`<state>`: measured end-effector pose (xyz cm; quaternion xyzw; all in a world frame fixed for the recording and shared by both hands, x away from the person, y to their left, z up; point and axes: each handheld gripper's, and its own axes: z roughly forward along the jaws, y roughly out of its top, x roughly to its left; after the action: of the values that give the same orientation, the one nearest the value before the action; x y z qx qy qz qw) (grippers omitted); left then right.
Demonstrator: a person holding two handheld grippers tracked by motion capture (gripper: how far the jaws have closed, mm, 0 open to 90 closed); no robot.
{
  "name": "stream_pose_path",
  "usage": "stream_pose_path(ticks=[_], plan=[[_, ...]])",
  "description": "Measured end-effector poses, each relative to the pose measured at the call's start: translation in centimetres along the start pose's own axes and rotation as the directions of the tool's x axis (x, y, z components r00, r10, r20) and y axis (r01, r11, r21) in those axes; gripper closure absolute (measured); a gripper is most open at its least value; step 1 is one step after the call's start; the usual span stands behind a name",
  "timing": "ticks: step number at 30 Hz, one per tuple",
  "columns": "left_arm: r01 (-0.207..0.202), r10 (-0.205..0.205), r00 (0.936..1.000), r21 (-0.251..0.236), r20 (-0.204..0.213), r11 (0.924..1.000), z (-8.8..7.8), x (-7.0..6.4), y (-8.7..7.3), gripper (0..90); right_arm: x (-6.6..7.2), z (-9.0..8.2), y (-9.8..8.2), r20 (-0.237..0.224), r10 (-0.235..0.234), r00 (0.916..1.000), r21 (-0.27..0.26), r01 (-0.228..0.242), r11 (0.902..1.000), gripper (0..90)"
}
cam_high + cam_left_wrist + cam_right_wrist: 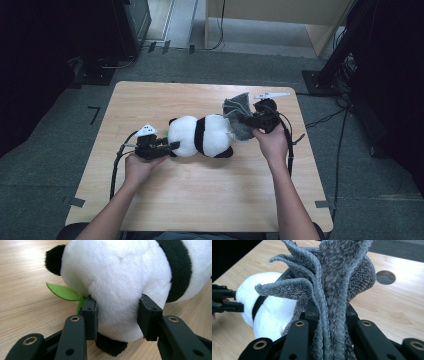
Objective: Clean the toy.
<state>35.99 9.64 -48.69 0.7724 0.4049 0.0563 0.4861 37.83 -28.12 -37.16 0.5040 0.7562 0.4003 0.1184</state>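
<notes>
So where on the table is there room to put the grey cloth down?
The wide bare strip of table between the panda and the near edge, between the forearms, is free. The far-left part behind the left gripper is bare too. The middle band is crowded: that gripper clamps the panda, and the right gripper holds the grey cloth against it.

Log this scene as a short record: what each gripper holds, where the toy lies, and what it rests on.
left gripper: shut on the plush panda, fingers pressed into its white fur
right gripper: shut on the grey knitted cloth, bunched folds between its fingers
panda position: lying on its side at mid-table, between the two grippers
panda detail: green felt leaf beside it
surface: wooden table
</notes>
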Motion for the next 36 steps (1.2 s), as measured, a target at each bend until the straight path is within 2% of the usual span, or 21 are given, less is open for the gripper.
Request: stream_pose_path(ticks=[5, 9, 11, 13, 16, 19, 21, 27, 31, 36], plan=[[-0.007, 0.007, 1.0, 0.005, 0.002, 1.0, 0.0, 0.0, 0.0, 56.8, 0.2, 1.4, -0.6, -0.016, 0.012, 0.9998, 0.016, -0.012, 0.9998, 73.9], [0.002, -0.002, 1.0, 0.005, 0.006, 1.0, 0.0, 0.0, -0.1, 56.9, 0.3, 2.5, -1.1, -0.011, 0.02, 0.9997, 0.037, -0.019, 0.9991, 73.6], [0.003, -0.003, 1.0, 0.005, 0.006, 1.0, 0.0, 0.0, -0.1, 56.9, 0.3, 3.0, -1.5, -0.003, 0.001, 1.0, 0.036, -0.001, 0.9994, 73.3], [0.002, -0.002, 1.0, 0.003, 0.008, 1.0, 0.0, 0.0, -0.1, 56.9, 0.2, 3.3, -2.0, -0.002, 0.012, 0.9999, 0.038, -0.012, 0.9992, 73.1], [0.0, 0.0, 1.0, 0.002, 0.008, 1.0, 0.1, 0.0, -0.1, 56.9, -0.1, 3.6, -2.8, -0.022, 0.035, 0.9992, 0.015, -0.034, 0.9993, 73.0], [0.002, -0.002, 1.0, 0.003, 0.007, 1.0, 0.1, 0.0, -0.1, 57.0, -0.2, 3.9, -3.4, -0.028, 0.035, 0.999, -0.004, -0.035, 0.9994, 73.0], [0.002, -0.002, 1.0, 0.003, 0.007, 1.0, 0.1, 0.0, -0.2, 57.1, -0.3, 3.9, -3.8, -0.037, 0.018, 0.9992, -0.032, -0.019, 0.9993, 72.8], [-0.004, 0.004, 1.0, 0.003, 0.006, 1.0, 0.1, -0.1, -0.2, 57.2, -0.7, 4.0, -4.8, -0.066, 0.03, 0.9974, -0.072, -0.035, 0.9968, 72.6], [0.001, -0.001, 1.0, 0.002, 0.008, 1.0, 0.1, -0.1, -0.2, 57.2, -1.0, 4.3, -5.3, -0.057, 0.045, 0.9973, -0.077, -0.05, 0.9958, 72.9], [0.007, -0.007, 0.9999, 0.004, 0.01, 1.0, 0.1, 0.0, -0.2, 57.2, -1.5, 5.1, -6.2, -0.042, 0.07, 0.9967, -0.039, -0.072, 0.9967, 73.2]])
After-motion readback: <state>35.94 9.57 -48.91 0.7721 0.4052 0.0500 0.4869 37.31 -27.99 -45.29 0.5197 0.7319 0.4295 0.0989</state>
